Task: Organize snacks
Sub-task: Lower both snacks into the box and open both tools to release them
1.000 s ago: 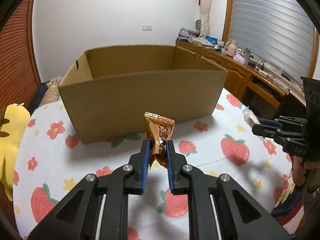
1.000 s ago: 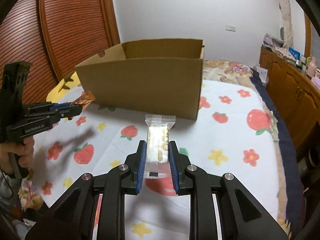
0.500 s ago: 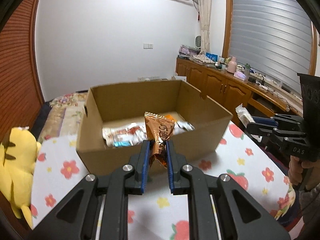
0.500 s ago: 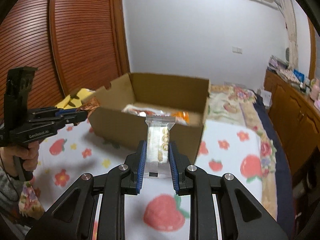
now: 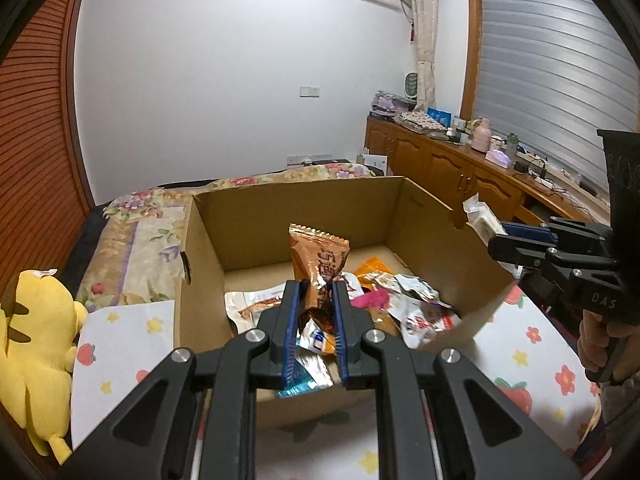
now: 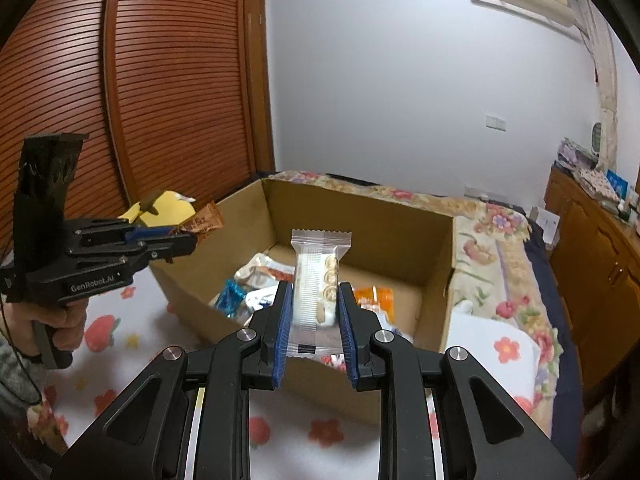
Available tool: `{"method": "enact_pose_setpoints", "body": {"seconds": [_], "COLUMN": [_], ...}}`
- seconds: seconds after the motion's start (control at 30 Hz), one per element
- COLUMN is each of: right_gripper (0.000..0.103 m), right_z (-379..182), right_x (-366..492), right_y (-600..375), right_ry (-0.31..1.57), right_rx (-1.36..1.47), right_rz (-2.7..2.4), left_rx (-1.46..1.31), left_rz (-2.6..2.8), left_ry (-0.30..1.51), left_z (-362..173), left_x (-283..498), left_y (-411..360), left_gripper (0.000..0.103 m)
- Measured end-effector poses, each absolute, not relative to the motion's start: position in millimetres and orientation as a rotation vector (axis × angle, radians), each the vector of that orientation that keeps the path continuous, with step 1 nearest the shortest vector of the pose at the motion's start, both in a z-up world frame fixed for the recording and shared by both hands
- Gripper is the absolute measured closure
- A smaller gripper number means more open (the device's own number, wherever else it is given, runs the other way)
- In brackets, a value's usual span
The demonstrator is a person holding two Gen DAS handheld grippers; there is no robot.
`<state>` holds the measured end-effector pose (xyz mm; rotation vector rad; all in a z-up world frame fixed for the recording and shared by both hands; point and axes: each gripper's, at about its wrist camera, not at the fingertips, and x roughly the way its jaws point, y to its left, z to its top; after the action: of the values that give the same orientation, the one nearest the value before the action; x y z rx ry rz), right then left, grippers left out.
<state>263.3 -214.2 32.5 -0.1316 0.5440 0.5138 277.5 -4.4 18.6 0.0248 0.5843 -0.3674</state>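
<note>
An orange-brown foil snack packet (image 5: pixel 319 264) stands upright, pinched between the blue pads of the left claw (image 5: pixel 316 296), held above the near wall of an open cardboard box (image 5: pixel 280 216). The right claw (image 6: pixel 313 300) is pressed onto a clear wrapper of round biscuits (image 6: pixel 320 280), also upright, over the box's near edge. Inside the box lies a loose heap of wrappers: a white pouch with red print (image 5: pixel 256 304), an orange pack (image 6: pixel 374 296), a pink one (image 5: pixel 372 300) and a blue foil one (image 6: pixel 232 296). The box sits on a strawberry-and-flower cloth (image 5: pixel 120 332); a yellow plush toy (image 5: pixel 32 344) lies beside it. A wooden sideboard (image 5: pixel 448 164) crowded with bottles runs under the shuttered window. The left tool's side reads "GenRobot.AI"; the right's reads "DAS". The packet's print is not legible.
</note>
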Motion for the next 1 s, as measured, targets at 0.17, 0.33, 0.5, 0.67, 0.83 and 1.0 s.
{"method": "enact_pose_setpoints", "body": {"seconds": [0.17, 0.33, 0.5, 0.67, 0.83, 1.0], "right_gripper": [0.082, 0.082, 0.082, 0.082, 0.082, 0.082], "right_z": [26.0, 16.2, 6.5, -0.7, -3.6, -2.9], "right_x": [287.6, 305.1, 316.0, 317.1, 317.3, 318.3], "right_y": [-209.5, -202.7, -198.1, -196.3, -196.1, -195.0], "right_ry": [0.569, 0.586, 0.614, 0.636, 0.647, 0.646], "right_rx": [-0.117, -0.14, -0.15, -0.148, -0.146, -0.141], "right_rz": [0.522, 0.504, 0.497, 0.499, 0.501, 0.51], "left_rx": [0.026, 0.02, 0.015, 0.017, 0.024, 0.03], "left_rz": [-0.36, -0.353, -0.347, -0.35, -0.345, -0.336], "left_ry": [0.592, 0.618, 0.642, 0.656, 0.665, 0.679], "left_z": [12.9, 2.5, -6.3, -10.7, -12.9, -15.0], "left_x": [293.5, 305.9, 312.9, 314.1, 314.6, 316.4], "left_y": [-3.7, -2.4, -0.5, -1.0, -2.9, -3.4], "left_gripper": [0.09, 0.09, 0.09, 0.089, 0.089, 0.088]}}
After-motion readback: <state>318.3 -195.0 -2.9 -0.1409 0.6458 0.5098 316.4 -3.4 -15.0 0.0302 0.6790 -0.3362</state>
